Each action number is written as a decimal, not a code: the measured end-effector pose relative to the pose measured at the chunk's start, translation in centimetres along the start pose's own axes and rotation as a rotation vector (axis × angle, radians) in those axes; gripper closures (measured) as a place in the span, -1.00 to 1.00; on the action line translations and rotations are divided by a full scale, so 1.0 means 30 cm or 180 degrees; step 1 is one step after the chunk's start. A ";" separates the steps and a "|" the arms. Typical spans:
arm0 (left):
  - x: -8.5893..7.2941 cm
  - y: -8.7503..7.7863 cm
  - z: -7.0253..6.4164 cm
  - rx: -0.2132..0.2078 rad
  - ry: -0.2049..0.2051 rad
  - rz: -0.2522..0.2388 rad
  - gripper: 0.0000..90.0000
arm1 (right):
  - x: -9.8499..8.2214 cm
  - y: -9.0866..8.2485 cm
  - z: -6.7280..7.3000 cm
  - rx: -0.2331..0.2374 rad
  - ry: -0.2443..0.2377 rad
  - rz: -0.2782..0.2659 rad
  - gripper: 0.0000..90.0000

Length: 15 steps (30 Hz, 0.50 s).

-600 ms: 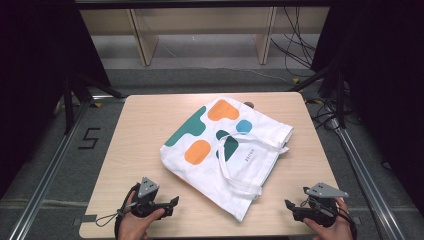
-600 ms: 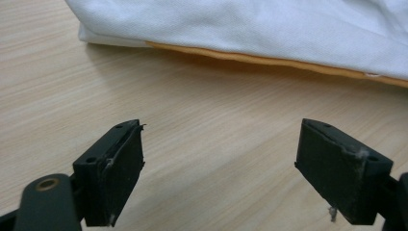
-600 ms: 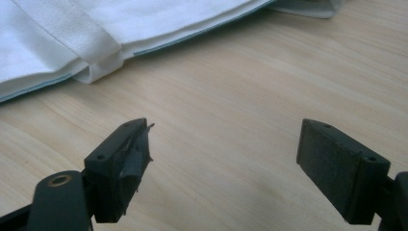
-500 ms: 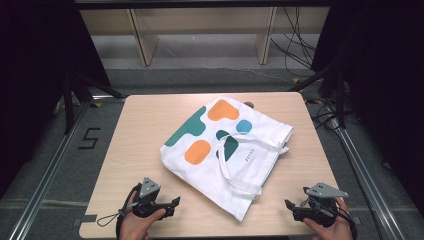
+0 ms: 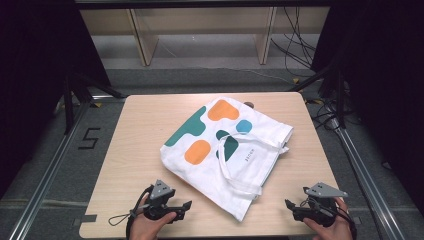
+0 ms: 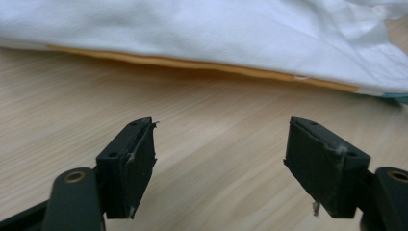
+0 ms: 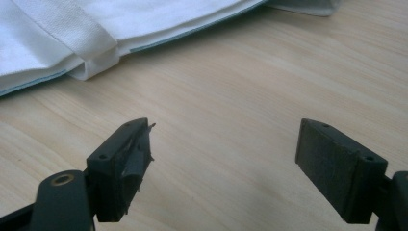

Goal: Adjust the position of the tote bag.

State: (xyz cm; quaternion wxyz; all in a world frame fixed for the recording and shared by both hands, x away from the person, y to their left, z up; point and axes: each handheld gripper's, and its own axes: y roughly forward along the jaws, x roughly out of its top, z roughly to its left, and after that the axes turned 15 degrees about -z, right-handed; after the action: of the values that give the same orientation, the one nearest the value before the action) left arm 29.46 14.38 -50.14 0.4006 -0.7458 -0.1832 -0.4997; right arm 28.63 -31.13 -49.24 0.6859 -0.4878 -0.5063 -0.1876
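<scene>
Tote bag (image 5: pixel 225 150) lies flat on the desk (image 5: pixel 135 135), a little right of centre, turned at a slant to the desk edges. White cloth, printed with teal, orange and blue blobs on the far-left half. Long axis runs from the far left corner toward the near right. Mouth and handles (image 5: pixel 235 170) sit on the right and near part; one strap loops loose over the cloth, another pokes out at the right edge. Nearest corner points at the front edge, between the two hands, stopping short of it.

Left tongs (image 5: pixel 185 206) rest low at the front edge, left of that corner, aimed right, toward the bag. Jaws wide apart, nothing between them. In the left gripper view (image 6: pixel 221 159) bare wood lies ahead, then the bag's hem (image 6: pixel 202 62) with an orange strip under the white.

Right tongs (image 5: pixel 290 205) sit at the front right, aimed left. Jaws wide, nothing held. The right gripper view (image 7: pixel 223 159) gives bare wood, then a folded strap end (image 7: pixel 91 53) and layered cloth.

Open wood: broad strip on the left, narrower along the far edge, a band on the right, and gaps at the front each side of the corner.
</scene>
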 end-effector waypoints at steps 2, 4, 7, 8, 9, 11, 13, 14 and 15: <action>-0.001 0.013 -0.012 -0.0059 -0.0025 -0.0036 -0.40 | -0.001 0.002 0.000 0.0008 -0.0014 -0.0019 -0.52; 0.000 0.024 -0.022 -0.0101 -0.0111 -0.0057 -0.36 | -0.001 0.000 0.002 -0.0061 -0.0039 -0.0032 -0.52; 0.002 0.036 -0.034 -0.0169 -0.0172 -0.0080 -0.36 | -0.003 0.003 -0.005 -0.0017 -0.0096 0.0000 -0.52; 0.005 0.036 -0.034 -0.0190 -0.0124 -0.0016 -0.36 | 0.000 0.001 -0.004 0.0021 -0.0023 0.0038 -0.53; 0.004 0.045 -0.041 -0.0199 -0.0168 -0.0066 -0.35 | 0.001 0.001 -0.002 -0.0011 -0.0013 0.0029 -0.52; 0.007 0.055 -0.046 -0.0221 -0.0124 -0.0023 -0.35 | 0.000 0.000 -0.001 -0.0032 -0.0031 -0.0008 -0.53; 0.012 0.066 -0.051 -0.0245 -0.0097 -0.0024 -0.34 | -0.001 0.002 0.002 -0.0029 -0.0044 -0.0017 -0.52; 0.016 0.071 -0.047 -0.0296 -0.0055 0.0021 -0.34 | 0.002 -0.001 0.002 0.0020 -0.0030 0.0043 -0.52; 0.017 0.080 -0.053 -0.0297 -0.0112 0.0003 -0.34 | 0.002 0.000 0.001 0.0026 -0.0038 0.0034 -0.53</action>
State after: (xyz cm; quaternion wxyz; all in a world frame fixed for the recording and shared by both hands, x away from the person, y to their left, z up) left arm 30.35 11.61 -50.39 0.3624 -0.7725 -0.1663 -0.4942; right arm 28.62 -31.08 -49.18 0.6858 -0.4888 -0.5086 -0.1790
